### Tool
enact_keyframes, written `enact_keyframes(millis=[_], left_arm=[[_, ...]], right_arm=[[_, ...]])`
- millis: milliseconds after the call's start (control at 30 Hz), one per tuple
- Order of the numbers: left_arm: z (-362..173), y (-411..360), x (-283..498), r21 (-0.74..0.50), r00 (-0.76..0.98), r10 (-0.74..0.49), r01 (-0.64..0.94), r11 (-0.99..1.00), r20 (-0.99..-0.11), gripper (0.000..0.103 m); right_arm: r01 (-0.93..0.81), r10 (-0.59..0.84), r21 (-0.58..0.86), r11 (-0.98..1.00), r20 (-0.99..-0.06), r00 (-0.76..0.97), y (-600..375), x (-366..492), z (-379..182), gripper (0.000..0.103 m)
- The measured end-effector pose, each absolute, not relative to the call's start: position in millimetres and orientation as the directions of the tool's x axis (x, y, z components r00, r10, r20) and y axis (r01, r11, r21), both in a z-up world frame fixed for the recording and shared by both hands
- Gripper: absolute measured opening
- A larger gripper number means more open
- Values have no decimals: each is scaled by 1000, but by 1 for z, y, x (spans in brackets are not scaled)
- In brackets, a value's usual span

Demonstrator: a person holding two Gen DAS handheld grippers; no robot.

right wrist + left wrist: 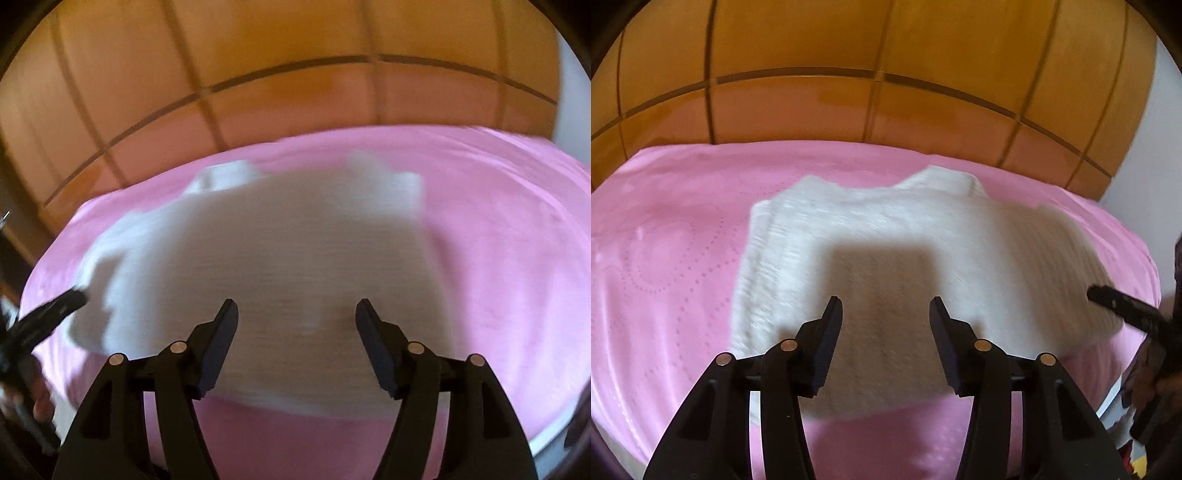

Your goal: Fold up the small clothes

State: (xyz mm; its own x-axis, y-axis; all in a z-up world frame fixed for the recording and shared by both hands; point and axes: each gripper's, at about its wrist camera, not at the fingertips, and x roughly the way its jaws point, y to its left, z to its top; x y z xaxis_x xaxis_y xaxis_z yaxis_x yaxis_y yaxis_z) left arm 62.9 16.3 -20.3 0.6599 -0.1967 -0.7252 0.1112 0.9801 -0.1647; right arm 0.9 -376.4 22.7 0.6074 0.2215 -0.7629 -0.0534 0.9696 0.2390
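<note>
A small white knitted sweater (879, 236) lies spread flat on the pink bedsheet (665, 258), neck toward the headboard. My left gripper (886, 306) is open and empty, hovering above the sweater's near hem. In the right wrist view the sweater (280, 251) looks blurred; my right gripper (297, 308) is open and empty above its lower part. The right gripper's tip shows at the left view's right edge (1115, 302). The left gripper's tip shows at the right view's left edge (55, 306).
A brown padded headboard (879, 103) stands behind the bed. A white wall (1145, 147) is at the right. The pink sheet (498, 258) stretches on both sides of the sweater. The bed's near edge runs below the grippers.
</note>
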Motion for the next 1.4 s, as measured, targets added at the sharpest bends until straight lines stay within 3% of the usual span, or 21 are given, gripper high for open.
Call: enact_keyframes(millis=[133, 300, 400, 467, 700, 900, 967, 1100, 1267, 1400], left_arm=[[-24, 4, 59, -147, 654, -188, 117, 982, -733, 48], [-19, 3, 54, -116, 669, -162, 112, 987, -725, 48], [-16, 6, 51, -128, 671, -166, 107, 986, -723, 48], [-16, 10, 52, -131, 672, -161, 95, 987, -723, 57], [-16, 18, 53, -129, 681, -135, 60, 990, -720, 58], [-18, 33, 54, -120, 683, -102, 22, 993, -723, 58], [-17, 45, 55, -110, 688, -76, -6, 994, -722, 58], [-15, 89, 66, -193, 670, -89, -82, 978, -737, 58], [-13, 149, 98, -400, 636, -202, -182, 898, -744, 48], [-16, 156, 124, -448, 621, -248, -187, 874, -744, 48]], right_arm=[[48, 221, 297, 954, -800, 559, -415, 2, -6, 60], [45, 205, 279, 959, -795, 571, -413, -2, -1, 61], [44, 197, 269, 962, -799, 569, -410, -2, 9, 64], [21, 198, 259, 966, -786, 585, -406, -2, 19, 65], [-36, 202, 228, 973, -762, 615, -384, 47, 41, 68], [26, 145, 189, 982, -825, 546, -394, 102, 14, 69], [60, 193, 263, 963, -828, 526, -407, 109, 2, 73], [51, 217, 291, 955, -807, 549, -412, 104, -2, 73], [42, 221, 295, 955, -794, 566, -412, 96, -5, 75], [35, 210, 280, 959, -790, 576, -407, 96, -5, 77]])
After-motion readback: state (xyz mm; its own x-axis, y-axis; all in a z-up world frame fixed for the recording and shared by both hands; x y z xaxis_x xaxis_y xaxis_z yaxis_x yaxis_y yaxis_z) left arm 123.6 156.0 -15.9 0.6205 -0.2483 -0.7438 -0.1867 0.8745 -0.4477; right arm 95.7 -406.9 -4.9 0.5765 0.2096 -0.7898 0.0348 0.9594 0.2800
